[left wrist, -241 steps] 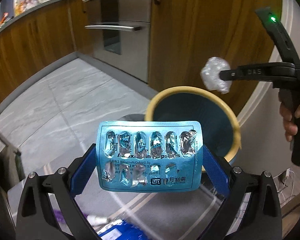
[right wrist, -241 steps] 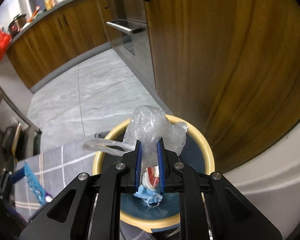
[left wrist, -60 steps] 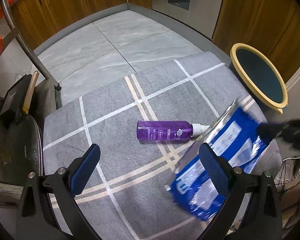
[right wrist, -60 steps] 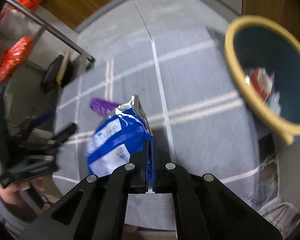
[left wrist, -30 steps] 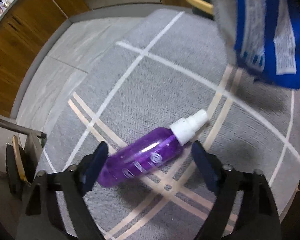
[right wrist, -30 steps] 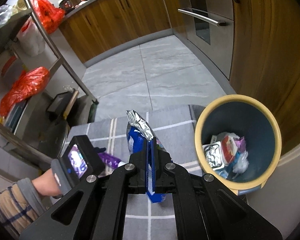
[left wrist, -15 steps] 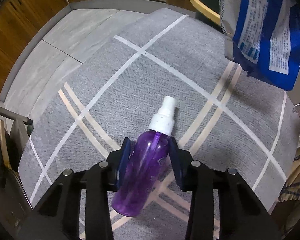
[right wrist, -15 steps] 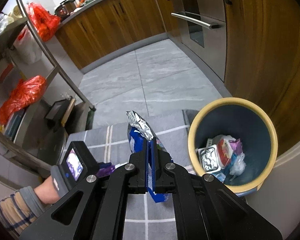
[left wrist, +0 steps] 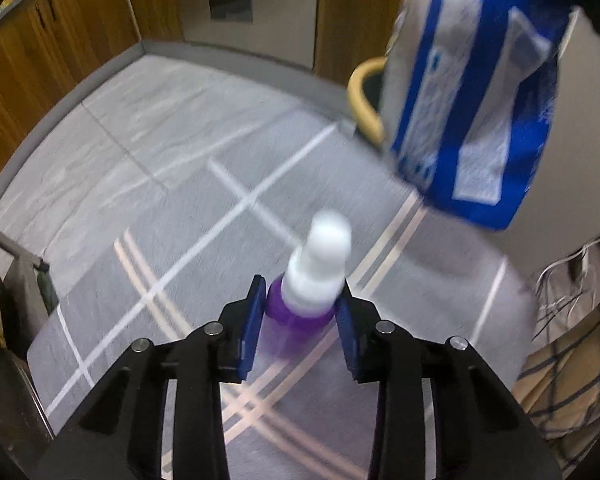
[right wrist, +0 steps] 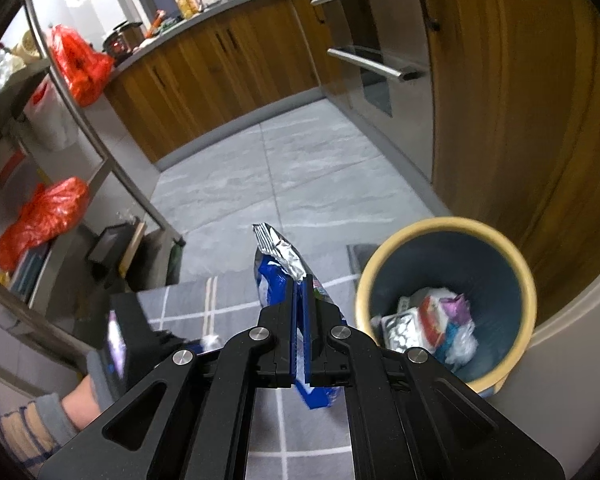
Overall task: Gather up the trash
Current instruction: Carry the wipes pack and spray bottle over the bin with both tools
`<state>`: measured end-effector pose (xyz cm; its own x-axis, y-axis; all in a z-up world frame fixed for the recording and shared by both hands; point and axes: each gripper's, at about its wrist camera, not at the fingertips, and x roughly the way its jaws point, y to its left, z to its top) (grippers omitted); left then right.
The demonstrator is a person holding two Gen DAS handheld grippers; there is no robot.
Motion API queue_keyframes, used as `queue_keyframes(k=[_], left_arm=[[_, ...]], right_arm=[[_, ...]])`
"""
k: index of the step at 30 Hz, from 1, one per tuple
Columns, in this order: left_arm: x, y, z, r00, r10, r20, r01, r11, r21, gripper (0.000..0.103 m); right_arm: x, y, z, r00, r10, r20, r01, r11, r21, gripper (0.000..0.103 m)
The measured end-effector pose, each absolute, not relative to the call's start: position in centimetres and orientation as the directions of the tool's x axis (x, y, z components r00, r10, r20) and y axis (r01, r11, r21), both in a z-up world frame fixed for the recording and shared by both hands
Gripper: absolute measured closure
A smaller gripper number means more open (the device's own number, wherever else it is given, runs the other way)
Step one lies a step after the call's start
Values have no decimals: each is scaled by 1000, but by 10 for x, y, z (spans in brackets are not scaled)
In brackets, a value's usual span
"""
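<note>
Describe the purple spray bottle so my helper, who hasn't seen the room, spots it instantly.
Find the grey checked rug on the kitchen floor by the yellow-rimmed trash bin. Above it, the left tongs clamp a small bottle. Its translucent purple body and white spray cap set it apart from the blue foil bag hanging nearby.

A home kitchen is shown: wooden cabinets (right wrist: 228, 76), a built-in oven (right wrist: 374, 64), a cluttered countertop (right wrist: 204, 4) and a grey tiled floor (right wrist: 300, 184).

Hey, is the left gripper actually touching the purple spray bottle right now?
Touching. In the left wrist view, the left gripper has both blue pads pressed against the sides of the purple spray bottle, just below its white cap.
</note>
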<state>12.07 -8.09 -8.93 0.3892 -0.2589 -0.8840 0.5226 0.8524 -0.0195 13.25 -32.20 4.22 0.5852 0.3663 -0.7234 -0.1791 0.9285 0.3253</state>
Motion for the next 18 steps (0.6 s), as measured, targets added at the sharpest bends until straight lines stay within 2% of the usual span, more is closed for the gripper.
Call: queue_keyframes(k=[9,18], left_arm=[[133,-152,-58,413,-379,-828,581,810,-81,71],[163,-227,-56,399,-409,-821,659,750,-54,71]], right_arm=[[151,-366,51,660,245,-710,-79,963,258,100],[173,-399,29,667,106,-738,30,985,169,100]])
